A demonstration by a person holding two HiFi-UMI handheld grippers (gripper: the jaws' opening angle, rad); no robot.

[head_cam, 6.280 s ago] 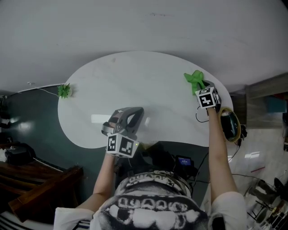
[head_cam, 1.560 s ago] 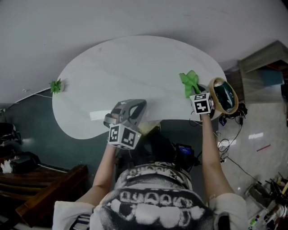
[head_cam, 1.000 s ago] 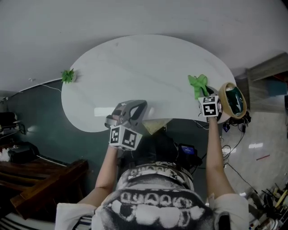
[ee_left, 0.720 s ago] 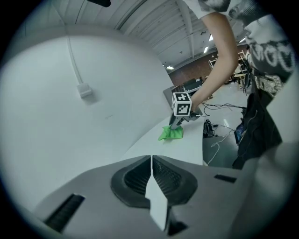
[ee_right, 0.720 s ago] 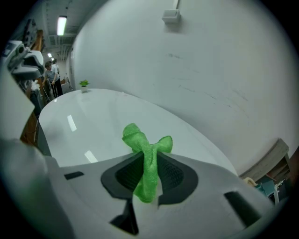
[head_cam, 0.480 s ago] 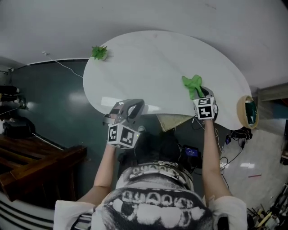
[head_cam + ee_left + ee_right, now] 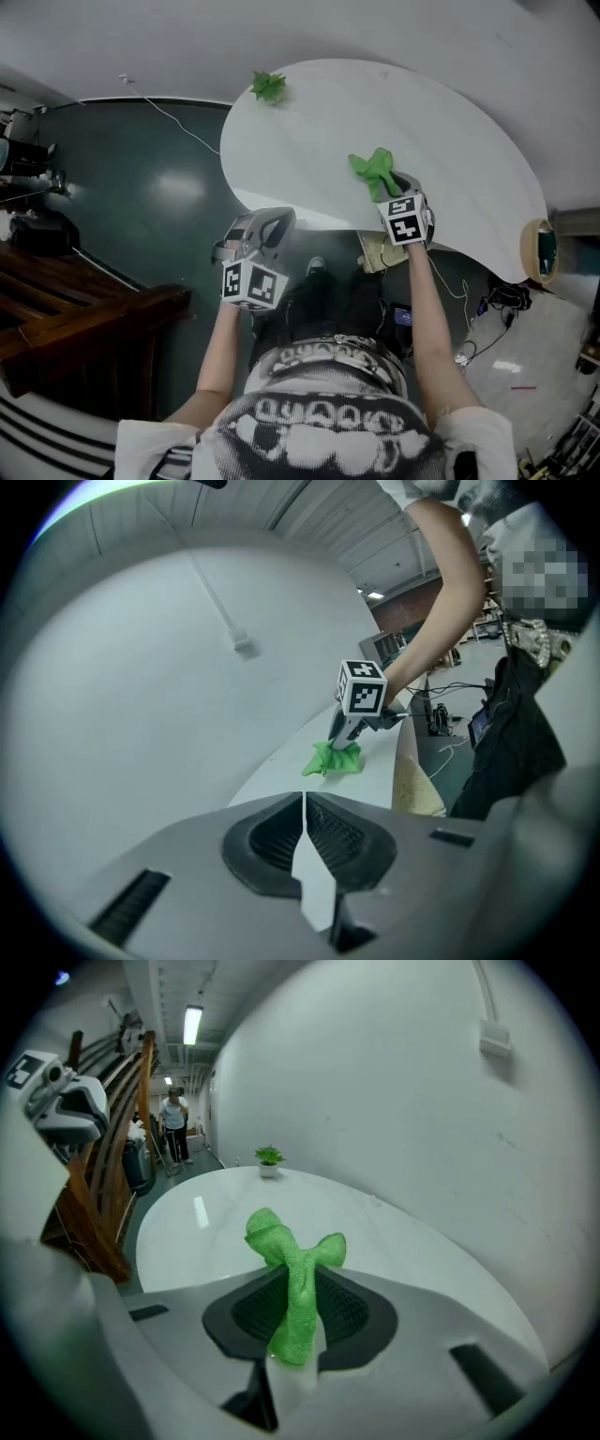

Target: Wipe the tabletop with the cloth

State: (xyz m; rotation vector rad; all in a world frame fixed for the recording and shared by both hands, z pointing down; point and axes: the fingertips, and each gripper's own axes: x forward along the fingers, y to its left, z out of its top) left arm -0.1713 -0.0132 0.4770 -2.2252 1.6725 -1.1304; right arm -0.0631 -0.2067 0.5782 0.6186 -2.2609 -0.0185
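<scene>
The green cloth [image 7: 374,171] lies bunched on the white oval tabletop [image 7: 450,141] near its front edge. My right gripper [image 7: 389,187] is shut on the cloth [image 7: 292,1269], which sticks up between the jaws. The left gripper view shows that cloth [image 7: 333,759] pressed to the table under the right gripper [image 7: 349,731]. My left gripper [image 7: 265,228] hangs off the table's front left edge over the floor, and its jaws [image 7: 304,808] are shut with nothing between them.
A small green potted plant [image 7: 268,86] stands at the table's far left rim [image 7: 269,1158]. Wooden furniture [image 7: 84,314] is at the left, a round basket [image 7: 541,251] at the right, cables on the floor. A person [image 7: 175,1124] stands far off.
My right gripper has dragged the cloth leftward along the table's front part. The head view has swung, so the table now sits to the right. The left gripper stays shut and off the table.
</scene>
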